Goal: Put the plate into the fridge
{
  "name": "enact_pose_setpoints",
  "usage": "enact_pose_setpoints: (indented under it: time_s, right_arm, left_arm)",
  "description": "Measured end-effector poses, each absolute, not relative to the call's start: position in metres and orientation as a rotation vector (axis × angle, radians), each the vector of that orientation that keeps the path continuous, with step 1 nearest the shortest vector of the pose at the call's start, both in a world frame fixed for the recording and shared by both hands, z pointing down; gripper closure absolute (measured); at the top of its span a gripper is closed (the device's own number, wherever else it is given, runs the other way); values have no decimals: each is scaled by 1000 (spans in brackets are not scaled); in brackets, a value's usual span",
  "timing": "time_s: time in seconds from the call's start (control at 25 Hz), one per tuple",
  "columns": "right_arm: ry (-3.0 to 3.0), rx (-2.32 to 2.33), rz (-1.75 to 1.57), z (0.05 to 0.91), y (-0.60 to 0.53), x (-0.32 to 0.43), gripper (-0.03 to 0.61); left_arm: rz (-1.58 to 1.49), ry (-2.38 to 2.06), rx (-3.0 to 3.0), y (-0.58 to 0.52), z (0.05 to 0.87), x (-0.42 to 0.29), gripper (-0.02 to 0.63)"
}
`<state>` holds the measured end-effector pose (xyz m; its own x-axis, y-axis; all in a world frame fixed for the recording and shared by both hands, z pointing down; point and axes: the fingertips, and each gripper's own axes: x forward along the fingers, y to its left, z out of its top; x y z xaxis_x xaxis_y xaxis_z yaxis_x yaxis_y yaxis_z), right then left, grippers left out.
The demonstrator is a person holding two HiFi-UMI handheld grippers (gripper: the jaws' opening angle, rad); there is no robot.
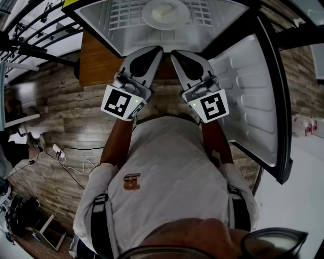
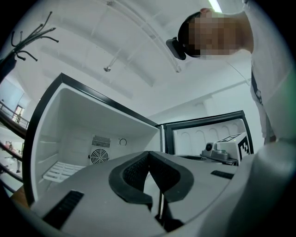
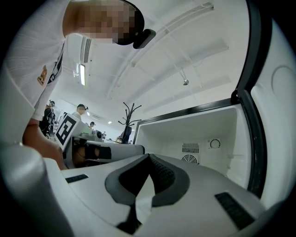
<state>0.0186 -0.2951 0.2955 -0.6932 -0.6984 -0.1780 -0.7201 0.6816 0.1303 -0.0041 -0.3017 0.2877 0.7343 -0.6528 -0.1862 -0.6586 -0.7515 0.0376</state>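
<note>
Here, the plate [image 1: 165,13] is seen on the wire shelf [image 1: 121,17] inside the fridge [image 1: 98,17]. Nearer, the left gripper [image 1: 158,50] and right gripper [image 1: 174,53] are held side by side, both closed on nothing. The door [image 1: 248,101] is swung open at right.

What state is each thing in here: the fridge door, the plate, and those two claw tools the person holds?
Fridge door: swung wide open.
Plate: lying flat on the wire shelf inside the fridge.
Left gripper: shut, holding nothing.
Right gripper: shut, holding nothing.
</note>
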Motion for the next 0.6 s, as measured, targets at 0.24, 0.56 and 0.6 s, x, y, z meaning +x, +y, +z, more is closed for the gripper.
enact_pose_setpoints:
  time_s: [0.24, 0.56, 0.6]
  right_arm:
    - [2779, -1185, 293, 298, -292, 19, 546]
    - [2784, -1191, 303, 298, -289, 21, 546]
    - [2783, -1191, 303, 298, -289, 21, 546]
  left_arm:
    - [294, 1081, -2909, -299, 290, -2, 595]
    - [285, 1064, -2917, -295, 292, 1, 595]
    - [285, 1063, -2917, -295, 292, 2, 595]
